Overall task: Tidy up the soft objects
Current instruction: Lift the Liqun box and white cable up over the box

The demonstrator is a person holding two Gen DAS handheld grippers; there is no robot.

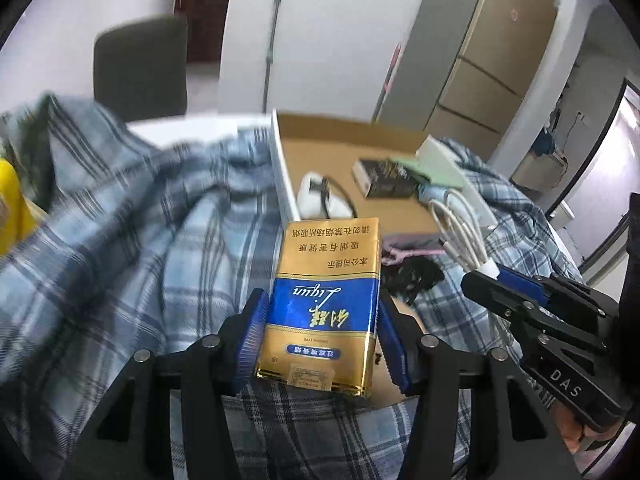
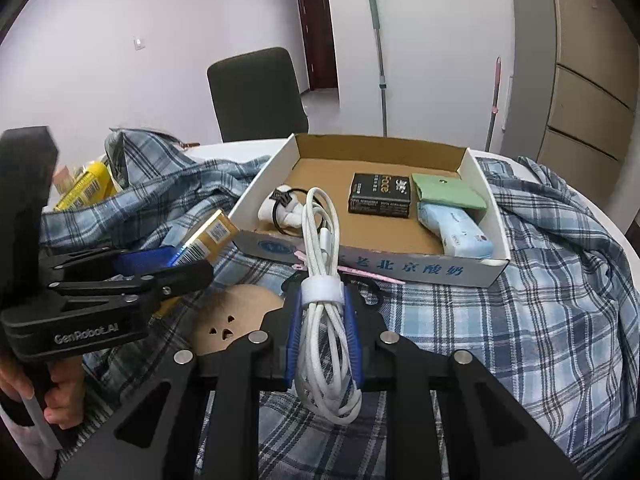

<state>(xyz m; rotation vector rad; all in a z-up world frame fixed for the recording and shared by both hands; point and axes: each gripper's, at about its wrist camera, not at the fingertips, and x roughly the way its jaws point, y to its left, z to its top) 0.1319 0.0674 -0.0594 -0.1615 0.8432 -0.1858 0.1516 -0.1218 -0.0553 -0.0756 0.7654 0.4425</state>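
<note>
While the shallow cardboard tray (image 2: 472, 268) keeps bare floor mid-centre, left gripper (image 1: 320, 336) clamps gold-and-blue cigarette pack (image 1: 326, 304) beyond its left wall, right gripper (image 2: 323, 336) pinches coiled white cable (image 2: 322, 280) at its near edge.

Both wrist cameras look steeply down, close over the table, sharing the cardboard tray (image 1: 360, 136) (image 2: 384, 152).

1. The plaid shirt (image 1: 132, 216) was motion-blurred at nine o'clock in the left wrist view
2. A yellow item (image 1: 12, 208) was cut off by the frame edge there
3. The cigarette pack (image 2: 212, 236) showed only one corner in the right wrist view, behind the left gripper (image 2: 168, 268)
</note>
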